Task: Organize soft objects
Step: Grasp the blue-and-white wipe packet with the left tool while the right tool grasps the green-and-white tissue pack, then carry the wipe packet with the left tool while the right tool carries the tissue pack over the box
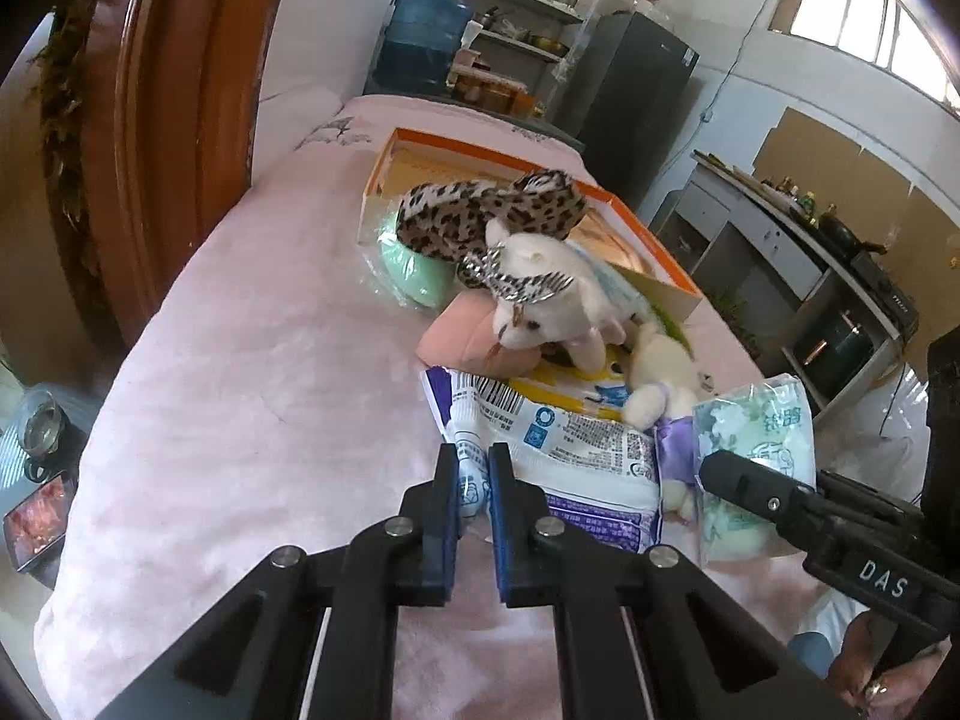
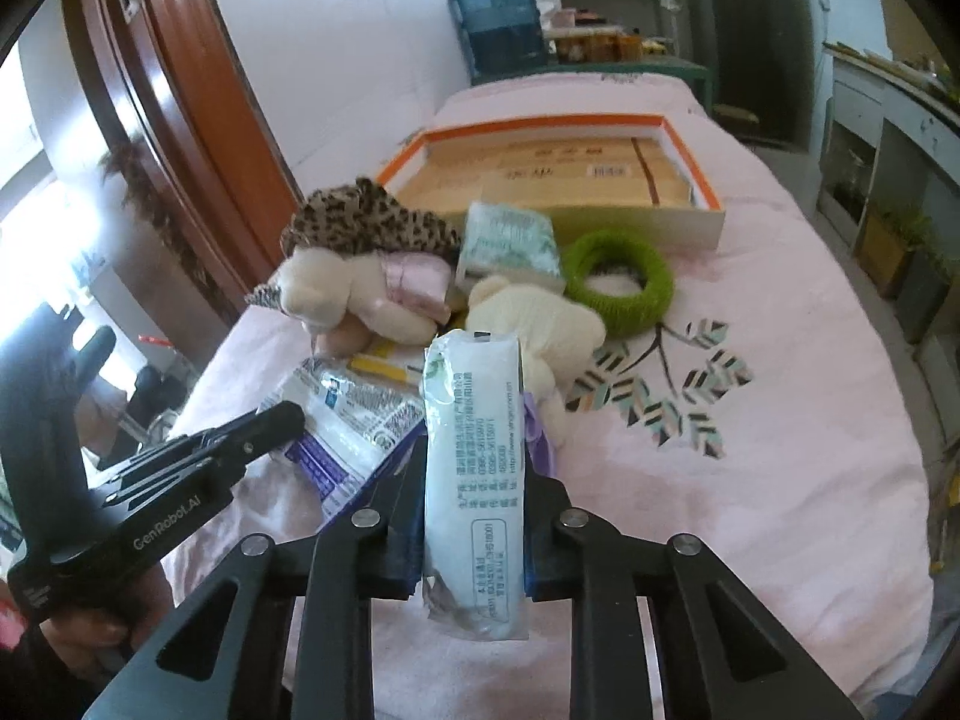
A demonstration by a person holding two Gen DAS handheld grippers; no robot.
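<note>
Tissue pack (image 2: 474, 468), pale blue-white, stands clamped between the pads of the right tool (image 2: 474, 480) at the lower middle of the right wrist view, its long axis running up the frame along the fingers. The orange-rimmed box (image 2: 690, 138) it looks bound for lies straight ahead, upper middle of that frame, open side up, with the soft pile between: a cream plush bear (image 2: 540, 324), a green knitted ring (image 2: 624, 288), a second tissue pack (image 2: 510, 240) and a leopard-print plush (image 2: 372, 222). I'd judge the right hand has the clearer line to the box, over the bear.

In the left wrist view the left tool (image 1: 474, 474) has pinched shut on the near edge of a white and purple plastic bag (image 1: 558, 450) lying flat on the pink bedspread (image 1: 240, 360), lower middle of the frame.

Writing: the right tool's arm reads "DAS" at lower right of the left view; the left tool's arm reads "GenRobot.AI" at lower left of the right view. The pack carries small Chinese print and a web address, too fine to read; the bag shows a barcode.
</note>
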